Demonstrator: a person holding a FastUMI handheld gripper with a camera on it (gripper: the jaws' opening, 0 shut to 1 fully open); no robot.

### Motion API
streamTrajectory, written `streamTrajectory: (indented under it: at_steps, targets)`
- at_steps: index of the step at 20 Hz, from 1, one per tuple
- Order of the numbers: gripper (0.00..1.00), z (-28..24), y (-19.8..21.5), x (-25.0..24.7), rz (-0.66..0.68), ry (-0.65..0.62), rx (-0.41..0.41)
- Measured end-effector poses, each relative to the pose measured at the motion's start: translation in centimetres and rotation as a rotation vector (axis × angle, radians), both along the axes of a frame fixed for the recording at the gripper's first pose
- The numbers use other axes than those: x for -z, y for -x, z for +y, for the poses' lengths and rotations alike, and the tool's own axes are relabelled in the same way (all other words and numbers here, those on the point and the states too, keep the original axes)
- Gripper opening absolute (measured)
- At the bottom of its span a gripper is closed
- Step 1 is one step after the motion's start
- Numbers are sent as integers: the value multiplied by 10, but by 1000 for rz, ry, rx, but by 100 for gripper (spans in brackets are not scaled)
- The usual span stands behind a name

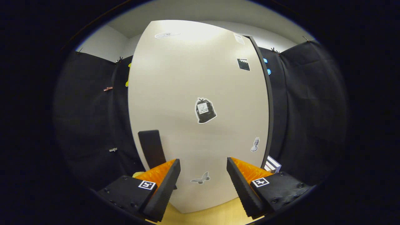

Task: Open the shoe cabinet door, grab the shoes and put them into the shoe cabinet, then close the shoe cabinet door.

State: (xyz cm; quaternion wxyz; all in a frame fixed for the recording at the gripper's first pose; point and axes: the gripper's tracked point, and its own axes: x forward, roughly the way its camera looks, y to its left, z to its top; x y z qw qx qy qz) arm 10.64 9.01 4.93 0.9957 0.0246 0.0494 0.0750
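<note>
My gripper (203,175) spread wide, empty, facing shoe cabinet door (187,93); dark handle (152,148) base hidden behind left finger; sticker (205,110) print unreadable.

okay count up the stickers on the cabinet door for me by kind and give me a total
Seen past the open gripper on the cabinet door, whose dark handle is not counted:
Trash bag sticker: 1
Butterfly sticker: 1
Clapperboard sticker: 1
Small grey figure sticker: 1
Pale oval sticker: 1
Pale corner label: 1
Total: 6
</note>
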Motion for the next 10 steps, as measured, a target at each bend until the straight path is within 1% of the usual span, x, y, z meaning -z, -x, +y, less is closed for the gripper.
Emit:
streamTrajectory:
  at_steps: [1,3,6,10]
  targets:
    - [95,-1,3,1,-6,9,17]
    - [91,2,6,-2,-22,-3,41]
    - [91,2,11,1,-21,-37,45]
    - [92,-3,11,6,-15,-37,47]
